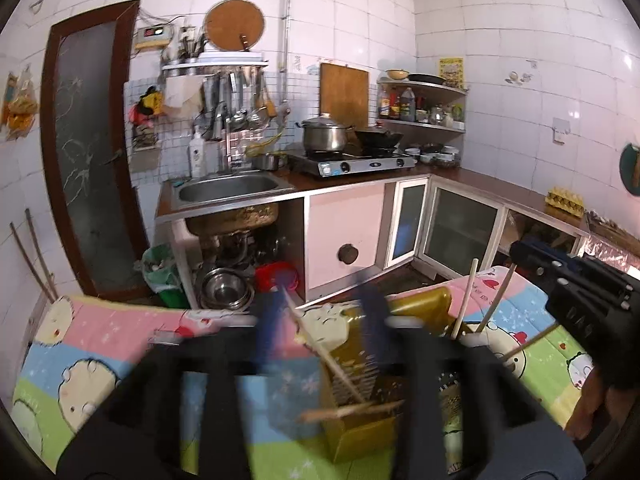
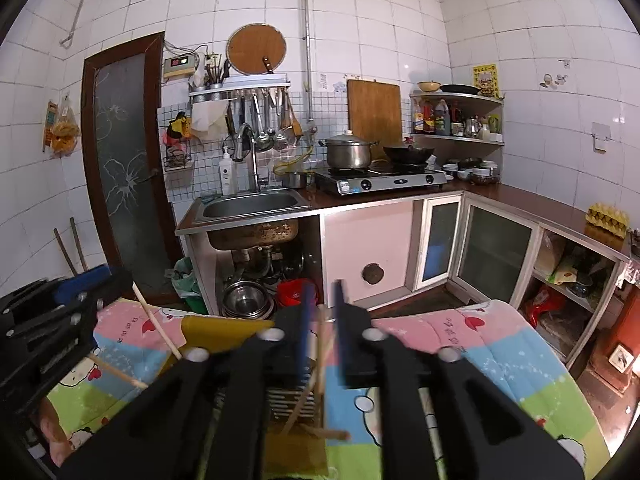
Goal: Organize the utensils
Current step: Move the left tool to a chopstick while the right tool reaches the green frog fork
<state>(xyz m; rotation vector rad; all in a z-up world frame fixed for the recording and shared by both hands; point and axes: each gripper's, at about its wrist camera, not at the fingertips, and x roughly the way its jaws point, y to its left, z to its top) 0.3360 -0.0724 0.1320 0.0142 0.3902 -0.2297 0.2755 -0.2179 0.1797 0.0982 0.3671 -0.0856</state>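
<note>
An amber plastic utensil holder [image 1: 416,304] with slotted walls lies on a table covered by a cartoon blanket [image 1: 100,340]. My left gripper [image 1: 320,320] hovers over the holder, blue fingers apart. One wooden chopstick [image 1: 320,344] slants loosely through the gap, and another [image 1: 348,410] lies across below it. My right gripper [image 2: 323,320] is open over the same holder [image 2: 216,332]. Thin chopsticks [image 2: 316,364] hang between its fingers without being pinched. Each gripper shows at the edge of the other's view: the right gripper [image 1: 528,256] and the left gripper [image 2: 104,284], both with chopsticks poking up nearby.
Beyond the table stand a steel sink [image 2: 252,204], a gas stove [image 2: 380,180] with a pot and a wok, and low cabinets. Metal bowls [image 2: 246,300] and a green bin sit under the sink. A person's hand [image 1: 592,412] holds the right gripper.
</note>
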